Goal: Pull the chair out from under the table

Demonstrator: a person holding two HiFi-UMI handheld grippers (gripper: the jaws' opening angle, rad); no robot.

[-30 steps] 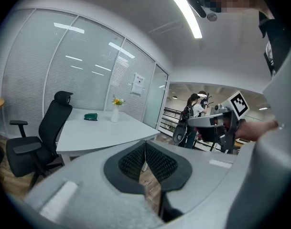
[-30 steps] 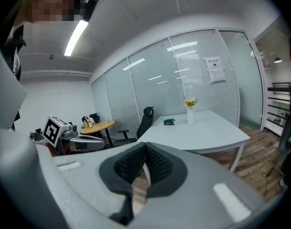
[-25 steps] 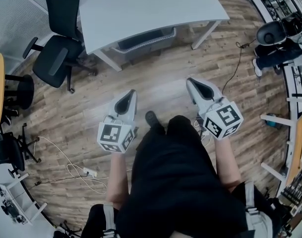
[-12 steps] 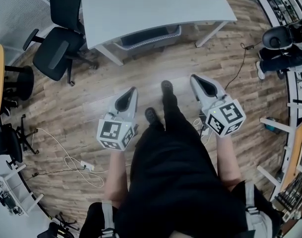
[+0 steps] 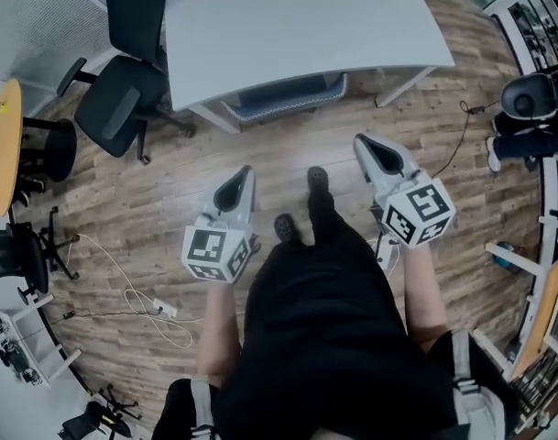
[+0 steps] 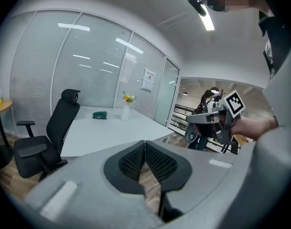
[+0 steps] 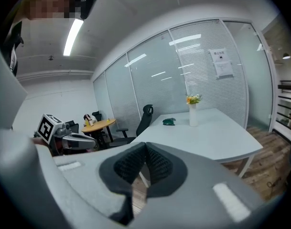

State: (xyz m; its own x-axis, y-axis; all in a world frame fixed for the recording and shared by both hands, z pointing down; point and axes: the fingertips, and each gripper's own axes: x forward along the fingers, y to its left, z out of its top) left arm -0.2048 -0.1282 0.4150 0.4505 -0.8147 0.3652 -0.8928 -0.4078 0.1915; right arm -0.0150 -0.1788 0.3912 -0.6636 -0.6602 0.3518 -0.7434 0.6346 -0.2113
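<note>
A black office chair (image 5: 123, 108) stands at the left end of the white table (image 5: 297, 26), its seat beside the table's edge; it also shows in the left gripper view (image 6: 45, 137) and, far off, in the right gripper view (image 7: 144, 118). My left gripper (image 5: 240, 177) is held over the wood floor, well short of the chair, jaws shut and empty (image 6: 145, 144). My right gripper (image 5: 366, 147) is level with it to the right, also shut on nothing (image 7: 146, 149). The person's legs and shoes are between the two grippers.
A wire basket (image 5: 288, 99) hangs under the table. A round yellow-topped table (image 5: 4, 136) and more black chairs (image 5: 22, 264) crowd the left side. White cables (image 5: 141, 310) lie on the floor at left. Shelving (image 5: 553, 246) and another chair (image 5: 526, 94) line the right.
The person has stepped toward the table, one foot now forward. Both grippers have moved along with the step and stay shut. Table and chair sit lower and nearer in the head view.
</note>
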